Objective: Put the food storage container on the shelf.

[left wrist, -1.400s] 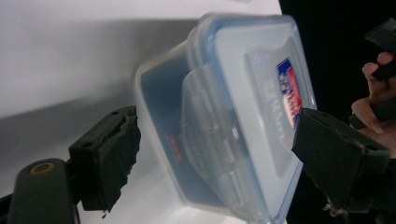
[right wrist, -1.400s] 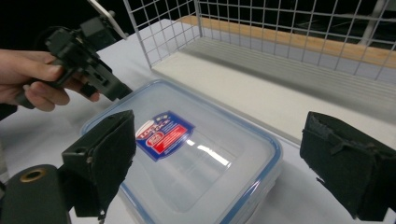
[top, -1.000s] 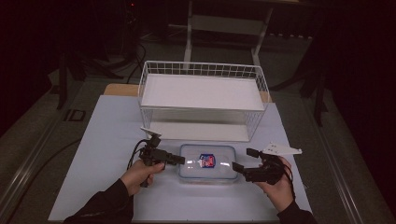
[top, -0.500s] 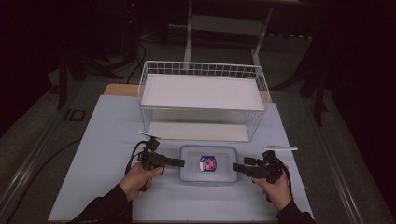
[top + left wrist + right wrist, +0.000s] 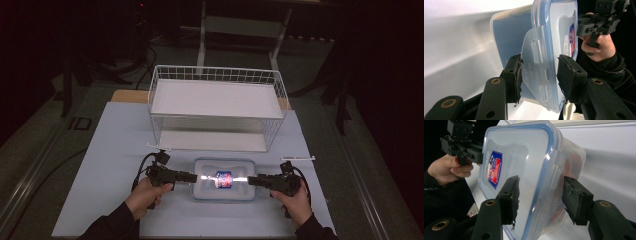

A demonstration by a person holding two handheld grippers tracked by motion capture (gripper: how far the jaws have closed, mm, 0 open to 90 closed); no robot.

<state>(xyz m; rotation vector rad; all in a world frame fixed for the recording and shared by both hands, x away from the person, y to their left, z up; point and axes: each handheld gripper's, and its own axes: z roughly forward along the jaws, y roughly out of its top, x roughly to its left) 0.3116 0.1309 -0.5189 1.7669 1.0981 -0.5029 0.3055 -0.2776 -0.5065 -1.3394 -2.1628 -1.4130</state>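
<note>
A clear plastic container (image 5: 210, 172) with a blue-rimmed lid and a red-and-blue label (image 5: 223, 179) lies flat on the white table. My left gripper (image 5: 194, 177) is at its left end. In the left gripper view its jaws have just been closing on the raised latch flap (image 5: 534, 57), one pad (image 5: 517, 75) on the flap and the other by the lid top. My right gripper (image 5: 250, 180) is at the right end. Its jaws have just been closing too, one pad (image 5: 510, 195) on the lid (image 5: 524, 157) and the other against the folded-down latch (image 5: 555, 175).
A white wire basket (image 5: 215, 70) with a white board across it stands behind the container at the table's far side. The white table cover (image 5: 115, 150) reaches to either side. Dark floor and metal stands surround the table.
My right gripper came down and inward to the container's right end and its jaws closed around the lid edge. The left gripper stayed at the left end.
</note>
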